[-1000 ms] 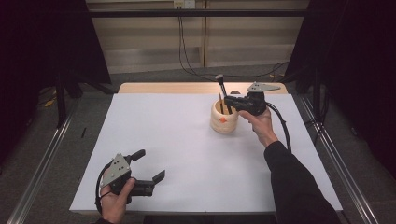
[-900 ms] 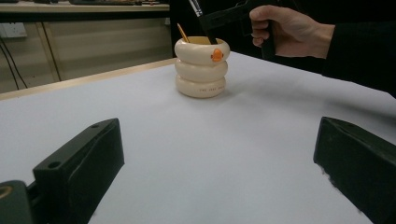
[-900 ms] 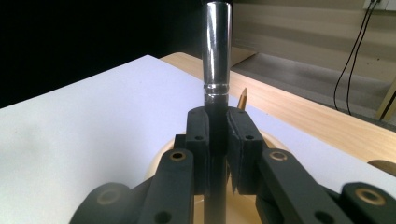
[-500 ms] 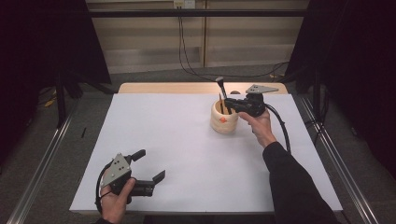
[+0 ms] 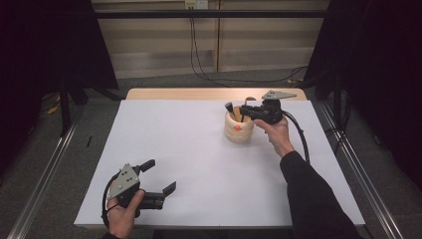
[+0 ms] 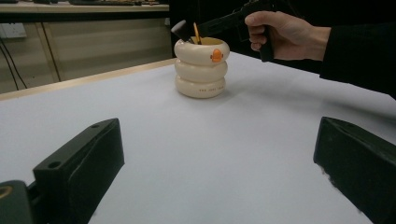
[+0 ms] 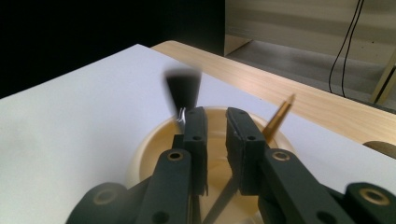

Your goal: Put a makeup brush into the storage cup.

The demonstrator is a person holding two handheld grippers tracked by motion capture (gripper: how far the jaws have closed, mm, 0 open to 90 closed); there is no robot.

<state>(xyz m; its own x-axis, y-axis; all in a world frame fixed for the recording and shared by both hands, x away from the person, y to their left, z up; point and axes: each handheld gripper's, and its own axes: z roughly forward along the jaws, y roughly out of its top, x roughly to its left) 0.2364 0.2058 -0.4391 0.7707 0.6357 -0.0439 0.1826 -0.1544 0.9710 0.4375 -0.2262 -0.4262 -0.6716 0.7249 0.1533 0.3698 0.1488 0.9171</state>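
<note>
The table (image 5: 199,149) is covered by a white sheet (image 5: 189,164), with a strip of bare wood at its far edge. On the sheet stands a cream ringed holder (image 5: 238,128), toward the far right.

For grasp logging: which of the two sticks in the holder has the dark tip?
The brush, left of the right gripper; the pencil-like stick on the other side is orange-tipped.

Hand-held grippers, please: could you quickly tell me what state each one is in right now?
Left hand-held gripper: open, holding nothing, low over the table.
Right hand-held gripper: jaws nearly shut over the cream holder; whether they grip anything cannot be told.
</note>
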